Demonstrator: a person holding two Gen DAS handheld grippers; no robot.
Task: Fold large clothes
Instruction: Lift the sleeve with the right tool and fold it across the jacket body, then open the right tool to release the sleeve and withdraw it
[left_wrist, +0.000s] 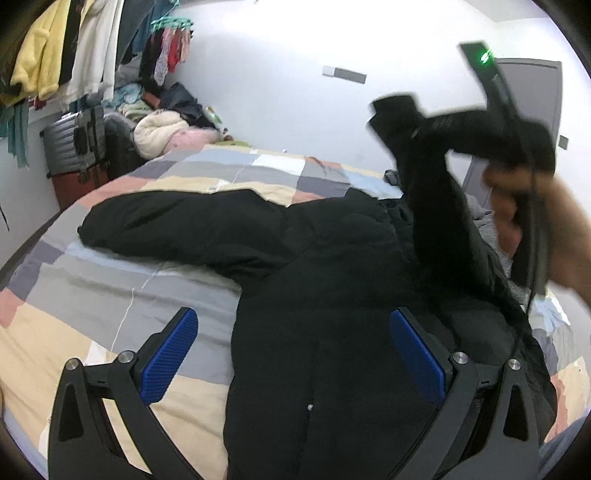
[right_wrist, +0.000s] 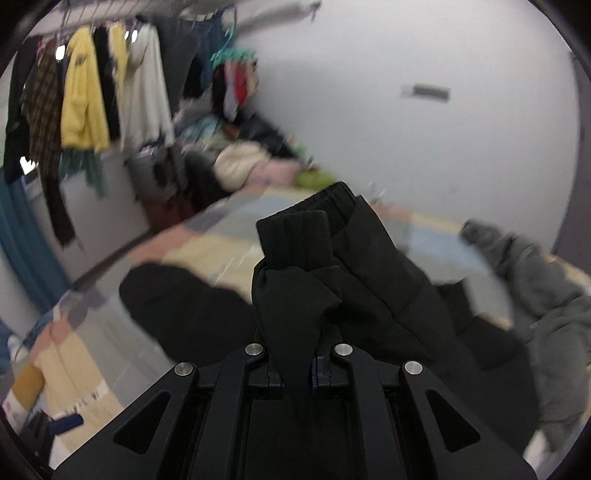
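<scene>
A large black padded jacket (left_wrist: 332, 295) lies spread on the bed with the patchwork cover (left_wrist: 110, 280). One sleeve (left_wrist: 177, 225) stretches out to the left on the cover. My left gripper (left_wrist: 293, 354) is open, its blue pads (left_wrist: 170, 354) on either side of the jacket's body, just above it. My right gripper (right_wrist: 297, 369) is shut on the other sleeve (right_wrist: 295, 258) near its ribbed cuff and holds it up in the air. In the left wrist view that raised sleeve (left_wrist: 428, 192) hangs from the right gripper (left_wrist: 509, 122) at the upper right.
A grey garment (right_wrist: 535, 295) lies on the bed to the right of the jacket. A clothes pile (left_wrist: 166, 129) and suitcases (left_wrist: 77, 140) stand at the far left corner. Hanging clothes (right_wrist: 92, 92) line a rail on the left. A white wall is behind.
</scene>
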